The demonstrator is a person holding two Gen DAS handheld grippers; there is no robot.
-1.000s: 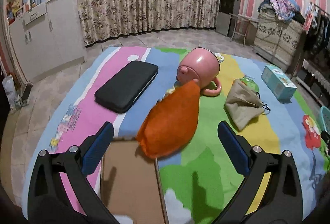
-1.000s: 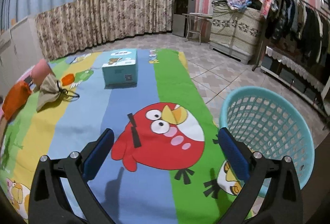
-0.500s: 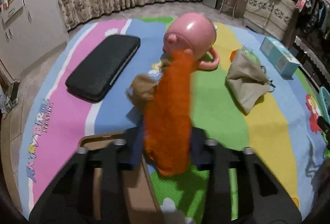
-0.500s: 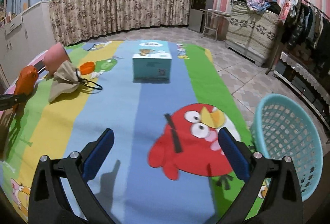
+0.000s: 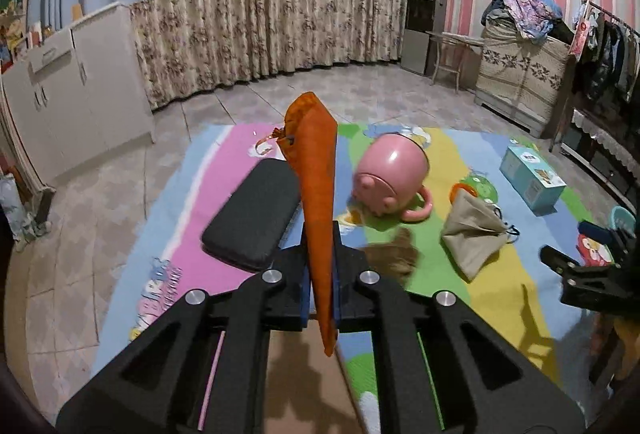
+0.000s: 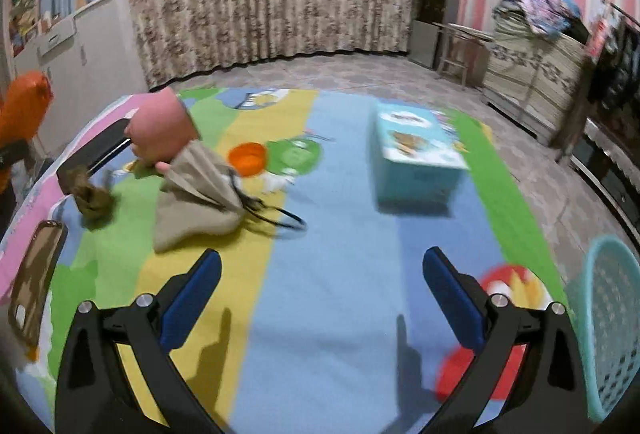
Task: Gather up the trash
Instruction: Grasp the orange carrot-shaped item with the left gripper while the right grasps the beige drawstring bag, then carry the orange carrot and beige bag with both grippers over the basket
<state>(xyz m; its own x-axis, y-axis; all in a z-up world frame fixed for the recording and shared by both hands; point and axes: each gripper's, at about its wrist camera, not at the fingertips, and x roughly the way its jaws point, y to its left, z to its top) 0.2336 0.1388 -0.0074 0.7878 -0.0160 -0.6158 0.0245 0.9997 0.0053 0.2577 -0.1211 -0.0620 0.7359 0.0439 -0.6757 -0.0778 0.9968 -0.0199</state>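
My left gripper (image 5: 322, 286) is shut on an orange drawstring pouch (image 5: 316, 190) and holds it up above the colourful mat; the pouch also shows at the left edge of the right wrist view (image 6: 22, 106). A crumpled brown scrap (image 5: 390, 256) lies on the mat where the pouch lay, seen too in the right wrist view (image 6: 94, 198). A beige drawstring bag (image 6: 198, 196) lies beside a tipped pink mug (image 6: 162, 126). My right gripper (image 6: 322, 290) is open and empty over the blue stripe. A teal basket (image 6: 612, 330) stands at the right.
A black case (image 5: 254, 220) and a brown cardboard piece (image 6: 36, 274) lie on the mat's left. A light-blue tissue box (image 6: 416, 154) and an orange lid (image 6: 248, 158) sit farther back. White cabinets (image 5: 76, 90) and curtains line the walls.
My left gripper closed on the orange pouch and lifted it off the mat, uncovering the brown scrap. My right gripper swung left, away from the basket, toward the beige bag.
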